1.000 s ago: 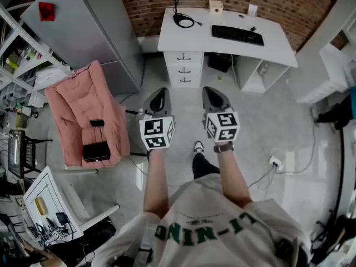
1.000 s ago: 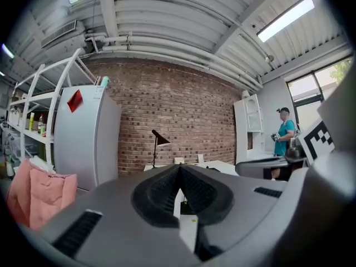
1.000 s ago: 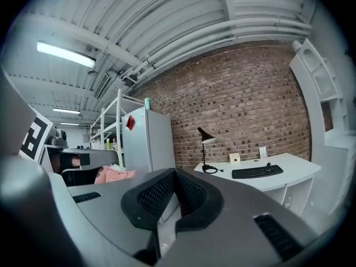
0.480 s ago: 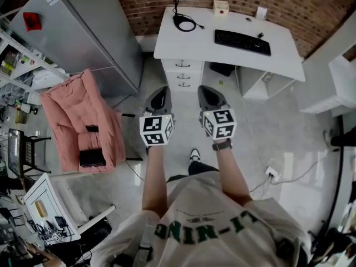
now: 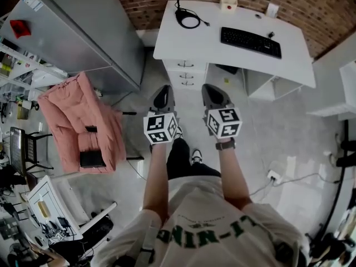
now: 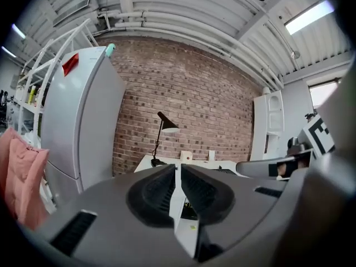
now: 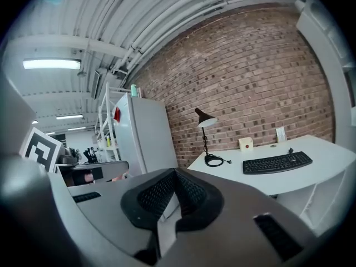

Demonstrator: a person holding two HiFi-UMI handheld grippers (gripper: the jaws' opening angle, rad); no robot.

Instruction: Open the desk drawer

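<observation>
My left hand-held gripper [image 5: 162, 97] and my right hand-held gripper [image 5: 214, 95] each have their jaws pressed together with nothing between them; they hang side by side over the floor, short of the drawers [image 5: 187, 73]; those sit closed under the left end of the white bench [image 5: 222, 53], against the brick wall.

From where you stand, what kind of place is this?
Likely an office or lab workroom: a white desk with a keyboard and drawers against a brick wall, cluttered shelves at the left.
</observation>
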